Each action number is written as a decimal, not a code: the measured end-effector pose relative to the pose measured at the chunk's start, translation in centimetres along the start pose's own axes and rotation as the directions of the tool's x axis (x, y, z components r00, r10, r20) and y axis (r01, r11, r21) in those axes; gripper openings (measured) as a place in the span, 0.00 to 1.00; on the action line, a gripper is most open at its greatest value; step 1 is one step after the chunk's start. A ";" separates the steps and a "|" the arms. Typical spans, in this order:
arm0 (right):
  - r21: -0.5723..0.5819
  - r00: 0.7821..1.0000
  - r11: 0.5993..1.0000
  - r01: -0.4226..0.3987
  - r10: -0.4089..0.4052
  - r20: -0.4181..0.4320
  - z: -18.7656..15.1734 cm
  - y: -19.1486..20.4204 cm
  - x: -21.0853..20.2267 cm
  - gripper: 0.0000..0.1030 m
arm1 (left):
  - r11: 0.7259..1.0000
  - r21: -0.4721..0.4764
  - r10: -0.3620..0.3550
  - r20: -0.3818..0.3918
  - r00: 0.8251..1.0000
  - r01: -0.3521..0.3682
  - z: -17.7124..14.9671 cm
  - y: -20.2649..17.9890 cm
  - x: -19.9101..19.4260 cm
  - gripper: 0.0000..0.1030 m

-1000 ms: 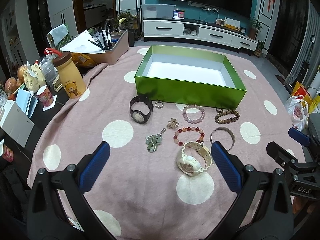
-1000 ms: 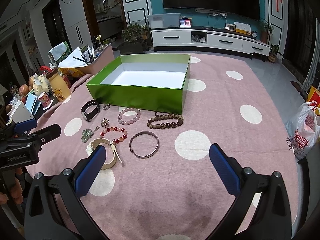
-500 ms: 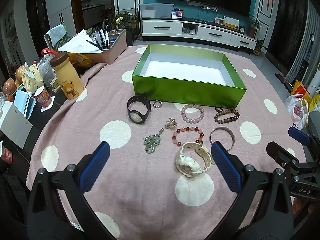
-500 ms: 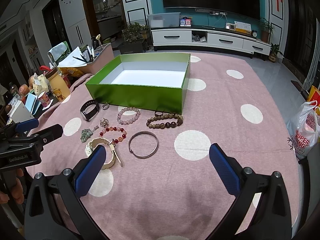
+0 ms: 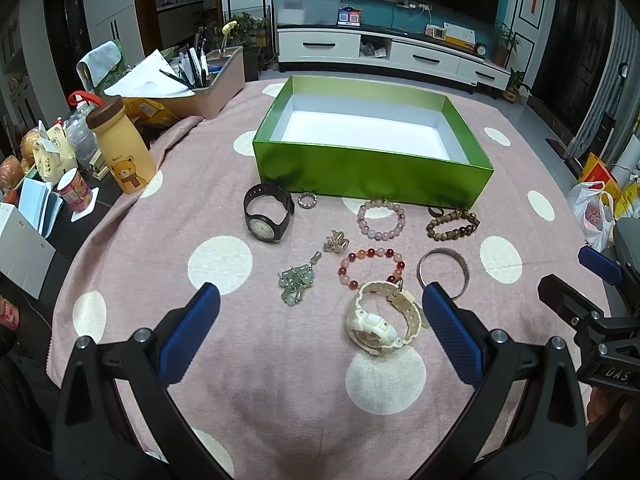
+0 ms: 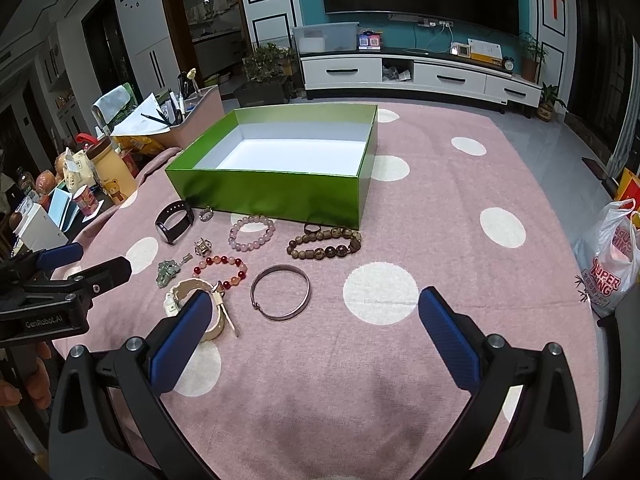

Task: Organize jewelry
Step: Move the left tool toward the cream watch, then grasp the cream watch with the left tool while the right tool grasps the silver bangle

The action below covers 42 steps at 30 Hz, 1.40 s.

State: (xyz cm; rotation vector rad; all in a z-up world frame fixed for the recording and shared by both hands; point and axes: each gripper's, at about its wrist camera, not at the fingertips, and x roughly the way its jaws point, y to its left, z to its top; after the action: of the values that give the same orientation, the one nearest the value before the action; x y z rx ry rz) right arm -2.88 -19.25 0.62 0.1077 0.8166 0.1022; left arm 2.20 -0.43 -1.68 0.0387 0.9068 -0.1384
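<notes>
My left gripper (image 5: pixel 320 328) and right gripper (image 6: pixel 316 334) both hang spread wide, holding nothing. From the right wrist, a blue pad hides part of the cream watch (image 6: pixel 200 300); the left wrist shows it (image 5: pixel 380 320) whole. Beyond it lie the silver bangle (image 6: pixel 280 292), bead bracelets and black watch (image 5: pixel 266 218), all outside the green box (image 5: pixel 372 172). The small ring (image 5: pixel 307 200) is too tiny to make out.
</notes>
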 end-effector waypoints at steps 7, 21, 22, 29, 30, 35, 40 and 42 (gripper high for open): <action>0.011 1.000 1.000 -0.006 0.006 -0.015 0.3 -0.6 0.5 0.99 | 1.000 -0.011 -0.019 -0.025 1.000 0.018 0.3 0.3 0.7 0.98; 0.032 0.999 0.999 -0.033 0.035 -0.042 -0.1 -1.4 2.3 0.99 | 1.000 -0.018 -0.024 -0.115 0.993 0.022 0.1 -0.6 3.0 0.92; 0.029 0.998 0.999 -0.036 0.038 -0.048 -0.2 -1.4 2.5 0.99 | 1.000 -0.012 -0.019 -0.125 0.992 0.018 0.0 -0.8 3.2 0.90; 0.003 0.994 0.997 -0.079 0.079 -0.076 -0.3 -1.1 4.8 0.84 | 1.000 0.007 -0.026 -0.168 0.986 0.028 -0.4 -1.7 4.7 0.76; -0.009 0.993 0.996 -0.085 0.083 -0.089 -0.4 -0.9 5.4 0.82 | 0.999 0.009 -0.033 -0.182 0.983 0.036 -0.5 -1.8 5.0 0.74; -0.067 0.990 0.994 -0.091 0.082 -0.117 -0.3 0.2 7.5 0.66 | 0.999 0.014 -0.028 -0.216 0.976 0.031 -0.5 -2.2 6.2 0.66; -0.112 0.991 0.991 -0.073 0.060 -0.121 0.1 0.6 8.7 0.55 | 0.999 0.009 -0.035 -0.238 0.971 0.038 -0.8 -2.3 7.1 0.57; -0.124 0.991 0.990 -0.065 0.049 -0.127 0.1 0.8 9.2 0.49 | 0.999 0.010 -0.032 -0.235 0.972 0.035 -0.8 -2.3 7.1 0.56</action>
State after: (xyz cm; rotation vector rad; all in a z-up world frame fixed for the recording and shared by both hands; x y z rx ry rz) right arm 3.45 -17.26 -5.86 0.0040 0.9284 0.2168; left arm 5.63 -3.37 -7.71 0.0536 1.1431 -0.1741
